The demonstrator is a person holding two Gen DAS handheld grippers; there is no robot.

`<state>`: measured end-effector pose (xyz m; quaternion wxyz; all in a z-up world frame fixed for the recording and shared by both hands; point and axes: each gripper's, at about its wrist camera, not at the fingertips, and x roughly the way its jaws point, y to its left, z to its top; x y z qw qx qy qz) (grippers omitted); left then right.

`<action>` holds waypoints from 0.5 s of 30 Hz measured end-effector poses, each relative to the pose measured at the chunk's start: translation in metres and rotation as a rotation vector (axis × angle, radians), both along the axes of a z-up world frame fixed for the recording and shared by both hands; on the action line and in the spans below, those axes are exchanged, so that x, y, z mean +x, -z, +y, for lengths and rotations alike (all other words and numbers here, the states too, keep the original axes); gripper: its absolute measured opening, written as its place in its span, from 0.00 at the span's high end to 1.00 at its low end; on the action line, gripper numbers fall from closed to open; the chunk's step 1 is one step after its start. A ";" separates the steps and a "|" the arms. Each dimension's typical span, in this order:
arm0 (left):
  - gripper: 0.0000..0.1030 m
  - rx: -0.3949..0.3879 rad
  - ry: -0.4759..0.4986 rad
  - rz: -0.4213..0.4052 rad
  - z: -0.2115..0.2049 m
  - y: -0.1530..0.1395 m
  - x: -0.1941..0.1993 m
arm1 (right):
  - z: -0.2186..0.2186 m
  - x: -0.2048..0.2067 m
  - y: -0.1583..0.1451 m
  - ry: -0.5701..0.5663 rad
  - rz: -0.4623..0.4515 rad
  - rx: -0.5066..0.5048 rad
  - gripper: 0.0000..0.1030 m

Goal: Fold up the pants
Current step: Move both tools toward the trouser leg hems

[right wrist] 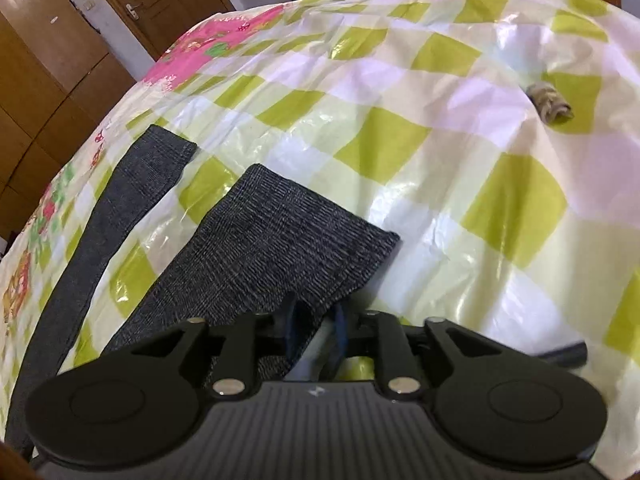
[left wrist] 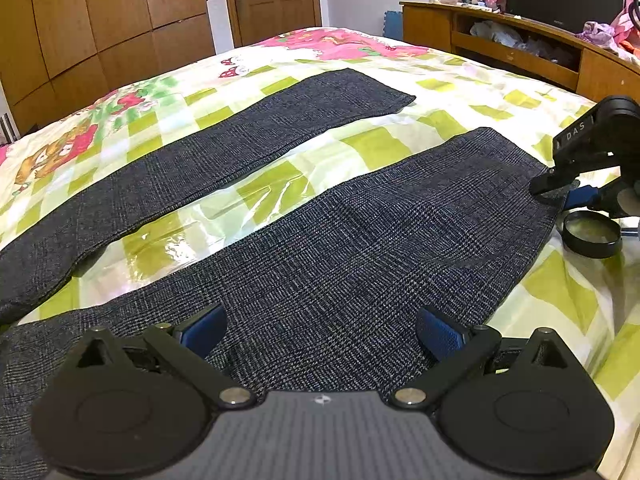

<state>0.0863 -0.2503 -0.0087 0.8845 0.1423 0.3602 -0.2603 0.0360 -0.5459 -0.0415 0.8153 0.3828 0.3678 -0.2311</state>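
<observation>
Here the right gripper (right wrist: pixel 316 320) is pinching the hem of the dark grey checked woven pants (left wrist: pixel 340 240) lying on the green-checked plastic bedcover (left wrist: pixel 560 288); the left gripper (left wrist: pixel 320 332) is hovering wide, needing its own hold before folding.

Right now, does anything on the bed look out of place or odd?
Yes. A small rolled brownish bundle, perhaps socks, lies alone on the checked sheet, well apart from the dark pants. The pants lie flat with their two legs spread apart.
</observation>
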 end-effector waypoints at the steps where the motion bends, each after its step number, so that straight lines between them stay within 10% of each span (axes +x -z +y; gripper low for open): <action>1: 0.00 -0.001 0.000 0.000 0.000 0.000 0.000 | -0.001 0.001 0.000 0.003 -0.007 0.011 0.72; 5: 0.00 -0.018 0.010 0.010 0.001 -0.001 -0.002 | -0.008 0.000 0.001 0.021 -0.029 0.026 0.95; 15: 0.00 -0.015 0.027 -0.046 0.032 -0.015 -0.017 | -0.016 0.000 -0.011 0.012 0.015 -0.082 0.96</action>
